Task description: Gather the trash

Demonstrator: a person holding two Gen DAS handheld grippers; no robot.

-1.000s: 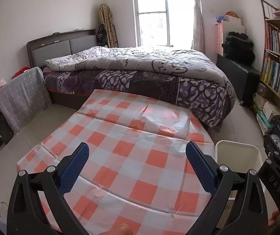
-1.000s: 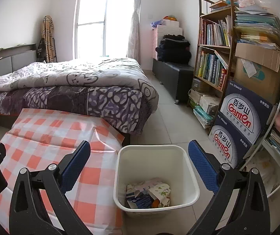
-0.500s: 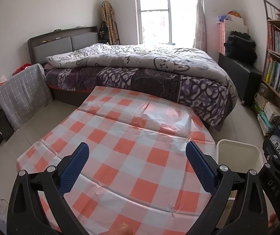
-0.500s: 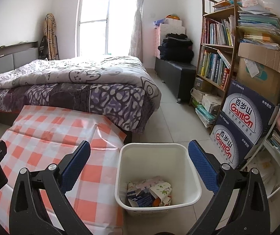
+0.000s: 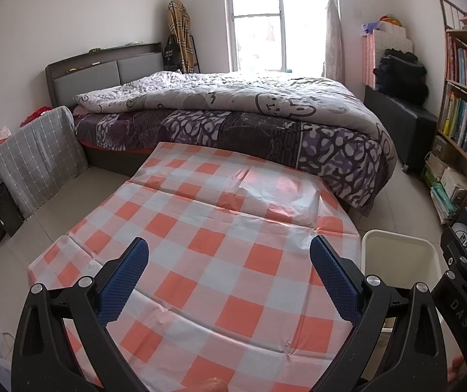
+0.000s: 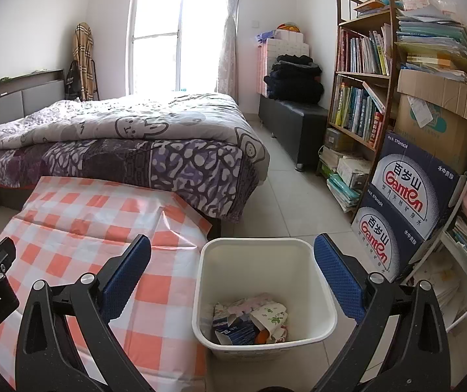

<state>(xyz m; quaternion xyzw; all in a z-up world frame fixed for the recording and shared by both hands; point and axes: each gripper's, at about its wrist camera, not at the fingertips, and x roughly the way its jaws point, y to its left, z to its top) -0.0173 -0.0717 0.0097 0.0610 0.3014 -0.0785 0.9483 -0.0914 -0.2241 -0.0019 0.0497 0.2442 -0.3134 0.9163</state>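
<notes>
A bedroom, mid-cleanup: I hold my left gripper over a table draped in an orange-and-white checked tablecloth, its blue-padded fingers spread wide with nothing between them. The cloth's surface lies bare under the tool, creased across the middle. At about 3 o'clock from this gripper, the rim of a white bin shows just past the table's edge, partly hidden behind the black frame of my other tool.

My right gripper hangs above that white bin, likewise fully spread and holding nothing; the bin sits on the tiled floor just beside the table's corner, framed between the two blue pads. The collected trash lies at the bottom of the bin: crumpled printed paper, a torn blue-and-white carton and a scrap of orange, all heaped toward the near wall.

Beyond the table, at 12 o'clock, stands a bed under a grey cartoon-print quilt, with a bright window behind it. At 2 o'clock from the bin, a wooden bookshelf packed with books stands against the wall, and two stacked blue Ganten cartons stand on the floor at 3 o'clock, near the bin but apart from it.
</notes>
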